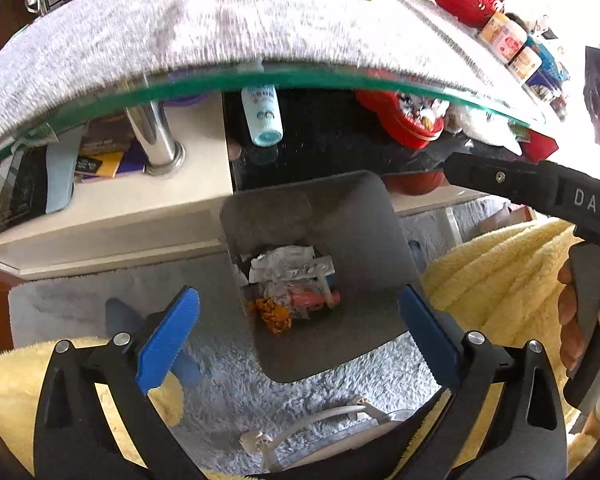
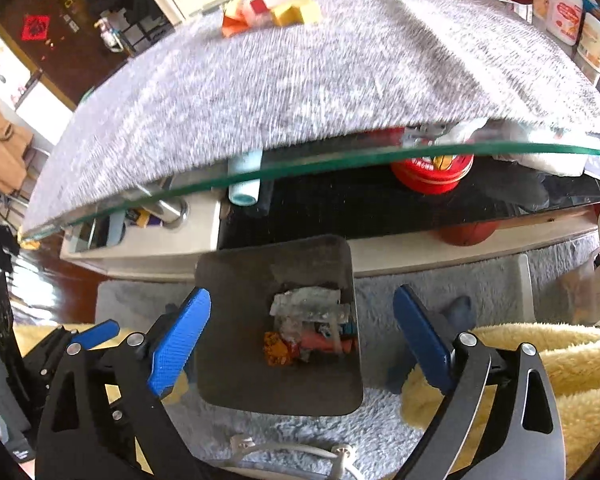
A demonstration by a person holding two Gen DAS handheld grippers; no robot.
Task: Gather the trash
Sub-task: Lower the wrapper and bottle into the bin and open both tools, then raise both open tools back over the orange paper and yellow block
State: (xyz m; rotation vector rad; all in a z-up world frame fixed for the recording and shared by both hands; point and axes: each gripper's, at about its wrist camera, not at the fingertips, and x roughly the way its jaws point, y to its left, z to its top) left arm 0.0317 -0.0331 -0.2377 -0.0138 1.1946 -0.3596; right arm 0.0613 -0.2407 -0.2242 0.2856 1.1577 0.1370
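Blue fingers of your left gripper stood spread wide above the grey bin, nothing between them. Seen through the gap, the trash lay at the bottom of the bin: crumpled clear wrappers, an orange scrap and a red piece, well below the fingertips and touched by neither pad. Your right gripper was likewise splayed and empty, its fingers framing the same bin from the other side, with the trash sitting deep inside, slightly toward the right-hand pad. In the left wrist view, your hand was wrapped around the black handle of the right tool at the frame's right edge.

Both tools hung over the fluffy grey rug on which the bin stood, beside yellow fleece. Just beyond the bin's far rim ran the glass edge of the desk, covered by a grey cloth. On the shelf beneath the glass lay a pale blue bottle and a red tin. Coloured blocks sat on the cloth's far side.
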